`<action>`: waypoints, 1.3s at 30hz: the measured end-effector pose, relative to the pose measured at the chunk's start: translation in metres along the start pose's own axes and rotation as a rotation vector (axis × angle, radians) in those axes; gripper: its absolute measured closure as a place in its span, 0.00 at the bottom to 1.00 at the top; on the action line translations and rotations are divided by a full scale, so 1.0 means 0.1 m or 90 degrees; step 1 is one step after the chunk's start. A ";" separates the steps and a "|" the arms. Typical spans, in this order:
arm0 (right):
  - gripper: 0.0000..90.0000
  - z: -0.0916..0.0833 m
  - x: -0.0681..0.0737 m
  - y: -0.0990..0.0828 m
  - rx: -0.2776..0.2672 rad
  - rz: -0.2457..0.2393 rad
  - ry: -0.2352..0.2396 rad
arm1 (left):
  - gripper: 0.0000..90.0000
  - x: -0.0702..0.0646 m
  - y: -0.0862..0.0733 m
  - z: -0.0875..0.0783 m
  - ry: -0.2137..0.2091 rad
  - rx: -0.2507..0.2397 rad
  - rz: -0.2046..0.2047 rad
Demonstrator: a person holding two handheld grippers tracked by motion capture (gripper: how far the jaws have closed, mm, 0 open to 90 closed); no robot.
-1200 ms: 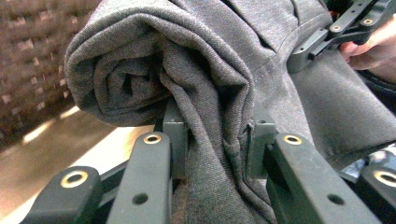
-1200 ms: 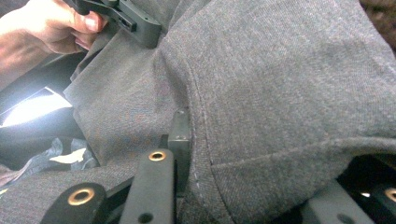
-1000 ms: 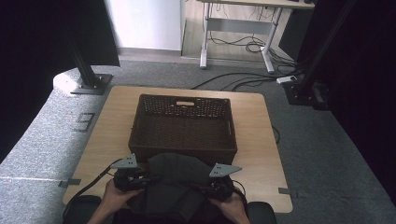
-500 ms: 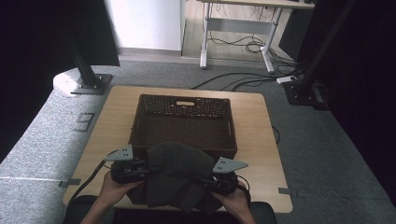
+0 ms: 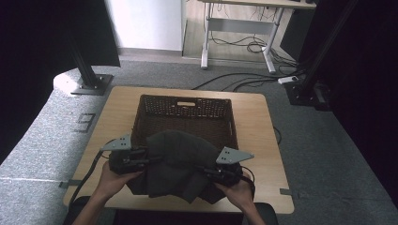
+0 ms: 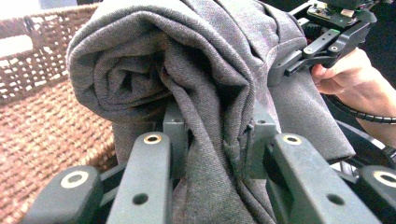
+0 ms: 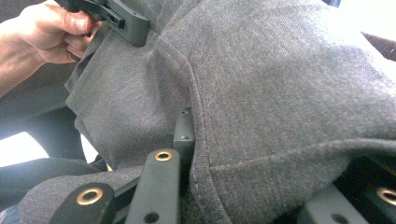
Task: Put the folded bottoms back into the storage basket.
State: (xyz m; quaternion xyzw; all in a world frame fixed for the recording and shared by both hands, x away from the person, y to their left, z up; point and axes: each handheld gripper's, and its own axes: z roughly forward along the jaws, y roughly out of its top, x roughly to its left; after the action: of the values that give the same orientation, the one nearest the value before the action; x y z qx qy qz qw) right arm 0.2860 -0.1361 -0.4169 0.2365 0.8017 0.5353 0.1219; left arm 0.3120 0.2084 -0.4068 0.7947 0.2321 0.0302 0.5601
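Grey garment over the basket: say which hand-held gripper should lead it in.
Left, probably. The left hand-held gripper clamps the grey garment beside the basket; the right hand-held gripper also grips it, but farther from the rim.

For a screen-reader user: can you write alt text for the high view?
Two hand-held grippers, left gripper and right gripper, clamp a folded grey garment at the near edge of a brown wicker basket on a wooden table.

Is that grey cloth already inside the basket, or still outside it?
Not in yet. The grey cloth, bunched and folded, hangs between both grippers over the basket's near edge, partly above the table.
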 end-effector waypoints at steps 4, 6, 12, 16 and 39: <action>0.79 -0.02 -0.05 0.12 -0.007 -0.005 -0.005 | 0.76 0.02 0.13 -0.02 0.002 -0.008 0.006; 0.79 -0.04 -0.08 0.18 -0.012 -0.009 -0.008 | 0.76 0.04 0.21 -0.03 0.003 -0.010 0.010; 0.79 -0.09 -0.18 0.39 -0.027 -0.016 -0.015 | 0.76 0.09 0.47 -0.06 0.006 -0.022 0.019; 0.79 -0.11 -0.26 0.54 -0.035 -0.025 -0.020 | 0.76 0.15 0.63 -0.07 0.004 -0.030 0.019; 0.79 0.20 -0.87 1.08 -0.044 -0.053 -0.090 | 0.76 0.85 1.16 0.08 0.034 -0.047 0.011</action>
State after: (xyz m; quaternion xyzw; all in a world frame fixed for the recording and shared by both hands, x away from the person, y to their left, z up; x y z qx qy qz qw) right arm 0.3965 -0.1308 -0.3309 0.2360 0.7813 0.5390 0.2084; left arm 0.4290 0.2047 -0.3231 0.7742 0.2390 0.0648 0.5826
